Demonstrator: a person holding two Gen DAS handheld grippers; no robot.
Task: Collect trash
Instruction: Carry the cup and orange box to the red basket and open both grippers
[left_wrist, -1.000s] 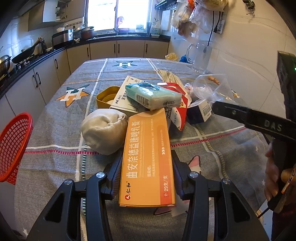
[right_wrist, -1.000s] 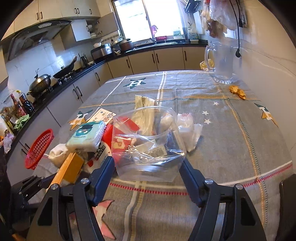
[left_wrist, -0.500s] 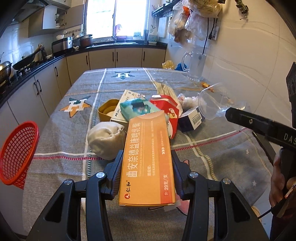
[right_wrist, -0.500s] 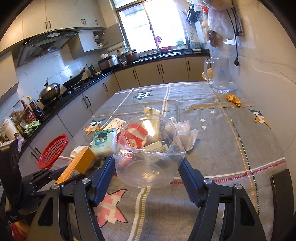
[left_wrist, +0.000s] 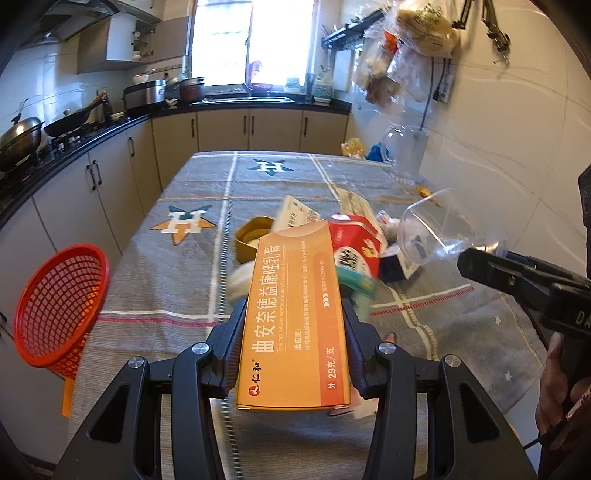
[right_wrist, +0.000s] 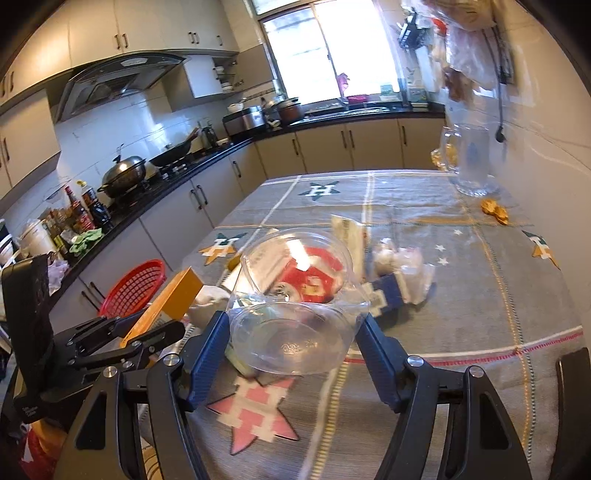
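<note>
My left gripper (left_wrist: 293, 321) is shut on a long orange medicine box (left_wrist: 295, 314) and holds it above the table, pointing away from me. My right gripper (right_wrist: 291, 325) is shut on a clear plastic cup (right_wrist: 295, 310), lifted over the trash pile; the same cup (left_wrist: 439, 232) shows at the right of the left wrist view. Below lie a red carton (left_wrist: 356, 243), a white box (left_wrist: 297, 214), a yellow lid (left_wrist: 253, 236), a teal tissue pack (left_wrist: 356, 282), a blue-and-white box (right_wrist: 386, 295) and crumpled wrappers (right_wrist: 400, 258). A red mesh basket (left_wrist: 61, 306) hangs off the table's left edge.
A grey checked tablecloth (left_wrist: 177, 280) covers the table. A glass jug (right_wrist: 472, 162) and orange scraps (right_wrist: 495, 212) sit at the far right by the wall. Kitchen counters with pots run along the left. A person's hand (left_wrist: 557, 380) holds the right gripper.
Both grippers have risen with their loads: the orange box and the clear cup are higher above the pile. The left view has tilted up, so the pile sits lower and farther.
</note>
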